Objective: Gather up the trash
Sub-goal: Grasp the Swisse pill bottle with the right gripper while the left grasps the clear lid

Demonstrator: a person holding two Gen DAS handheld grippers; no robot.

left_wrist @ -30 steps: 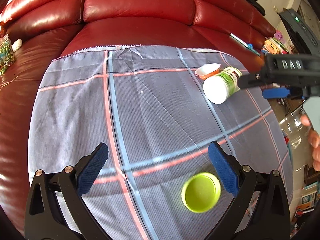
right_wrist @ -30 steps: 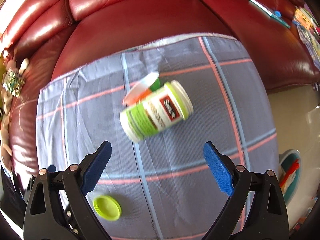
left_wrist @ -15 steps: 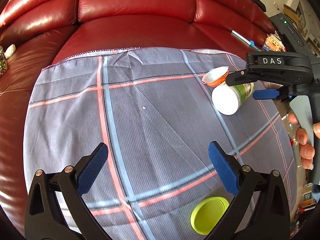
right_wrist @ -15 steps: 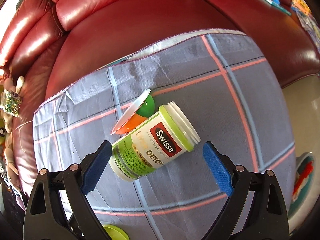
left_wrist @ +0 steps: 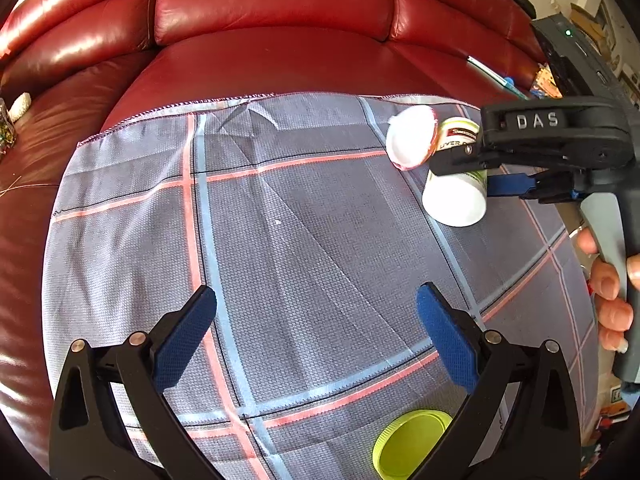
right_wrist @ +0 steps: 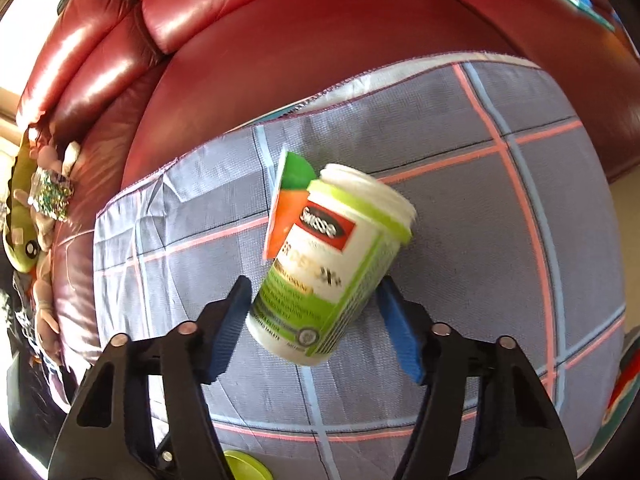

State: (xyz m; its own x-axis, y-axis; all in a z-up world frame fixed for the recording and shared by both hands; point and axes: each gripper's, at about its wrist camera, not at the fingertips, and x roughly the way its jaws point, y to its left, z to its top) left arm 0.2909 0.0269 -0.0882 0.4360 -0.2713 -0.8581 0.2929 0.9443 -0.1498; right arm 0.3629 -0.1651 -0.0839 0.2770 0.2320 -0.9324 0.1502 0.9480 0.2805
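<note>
Jaws of right gripper (right_wrist: pixel 316 316) closing around supplement bottle (right_wrist: pixel 332 264), pads apparently not yet pressing; bottle lying tilted, open mouth pointing toward sofa back (right_wrist: pixel 280 12); left gripper (left_wrist: pixel 316 332) jaws gaping wide, gripping nothing.

A glossy red leather sofa (left_wrist: pixel 280 20) curves behind the grey plaid cloth (left_wrist: pixel 300 220) spread on its seat, sunlight glaring off the cushions.
</note>
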